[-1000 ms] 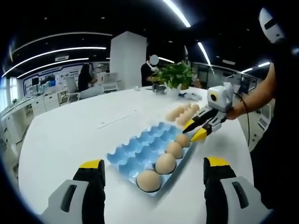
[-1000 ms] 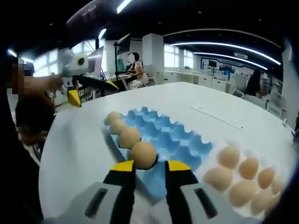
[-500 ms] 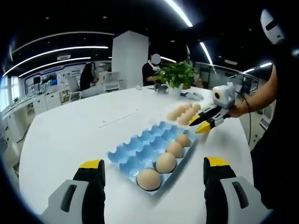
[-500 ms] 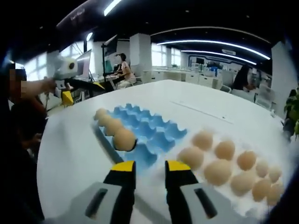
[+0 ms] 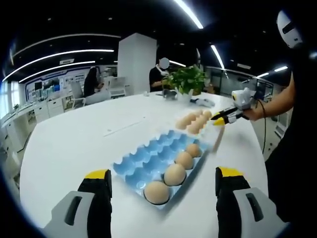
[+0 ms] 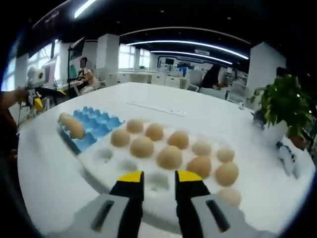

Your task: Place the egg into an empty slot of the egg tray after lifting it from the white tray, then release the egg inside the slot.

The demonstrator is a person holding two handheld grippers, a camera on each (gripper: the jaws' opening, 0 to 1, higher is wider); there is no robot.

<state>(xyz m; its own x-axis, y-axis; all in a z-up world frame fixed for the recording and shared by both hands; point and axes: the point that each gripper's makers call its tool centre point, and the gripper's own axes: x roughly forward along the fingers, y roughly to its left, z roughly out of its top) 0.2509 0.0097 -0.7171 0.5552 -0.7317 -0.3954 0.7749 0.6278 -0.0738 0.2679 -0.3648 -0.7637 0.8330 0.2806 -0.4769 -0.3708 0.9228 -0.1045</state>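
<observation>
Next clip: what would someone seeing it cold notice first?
The blue egg tray on the white table, four eggs lined along its near edge, the other slots bare. Beside it, a white tray carries about ten loose eggs, with the right gripper poised just in front of them, jaws slightly apart and holding nothing. The left gripper hangs open before the blue tray.

egg tray (image 5: 161, 161) sits on the counter (image 5: 74, 144) before my left claw (image 5: 163, 191) | four eggs (image 5: 174, 174) in its near row | white tray (image 6: 148, 171) lies behind it | plant (image 5: 185, 79) stands farther back
</observation>
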